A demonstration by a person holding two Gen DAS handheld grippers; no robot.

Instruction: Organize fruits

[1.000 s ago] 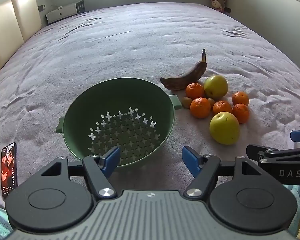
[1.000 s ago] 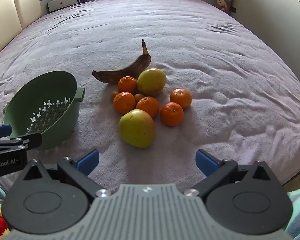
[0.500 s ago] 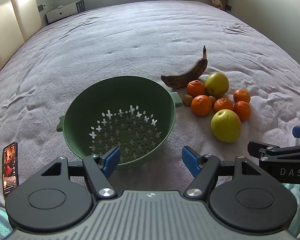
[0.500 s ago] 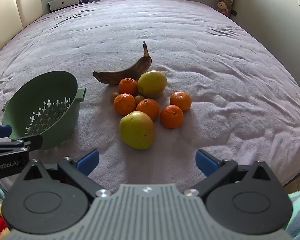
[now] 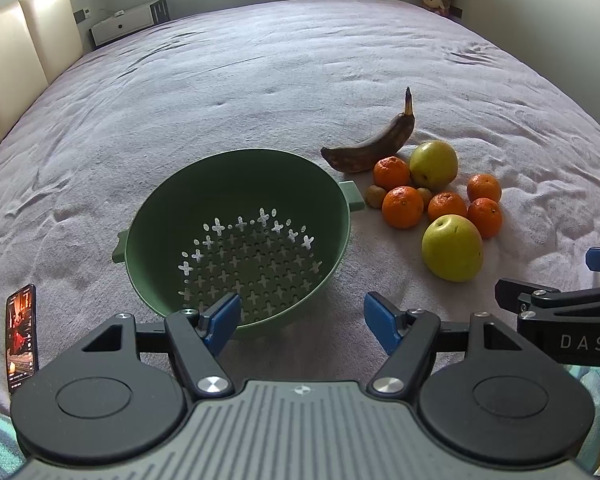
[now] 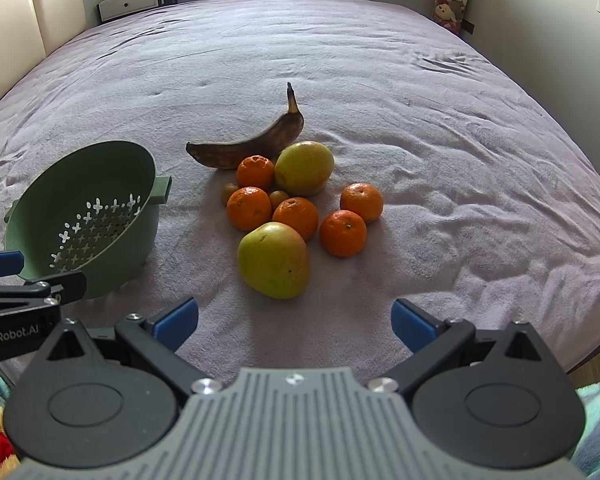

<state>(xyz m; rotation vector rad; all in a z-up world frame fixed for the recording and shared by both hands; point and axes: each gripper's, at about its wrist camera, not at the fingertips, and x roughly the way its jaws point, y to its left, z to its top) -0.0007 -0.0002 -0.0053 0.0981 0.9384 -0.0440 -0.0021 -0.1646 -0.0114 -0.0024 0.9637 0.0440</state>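
I see the fruit on the bed (image 6: 380,80): a banana (image 6: 248,146), two apples (image 6: 274,260), five oranges (image 6: 343,233) and small brown fruits bunched together, just right of my colander (image 5: 236,236), which holds nothing. My left gripper (image 5: 300,318) and right gripper (image 6: 295,318) both hover wide apart, gripping nothing. A phone (image 5: 20,336) lies left.

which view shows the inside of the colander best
The left wrist view: the colander sits straight ahead, tilted toward the camera, so its whole perforated bottom shows. The right wrist view has the colander off at the left edge, seen from the side, with only part of the inside visible.
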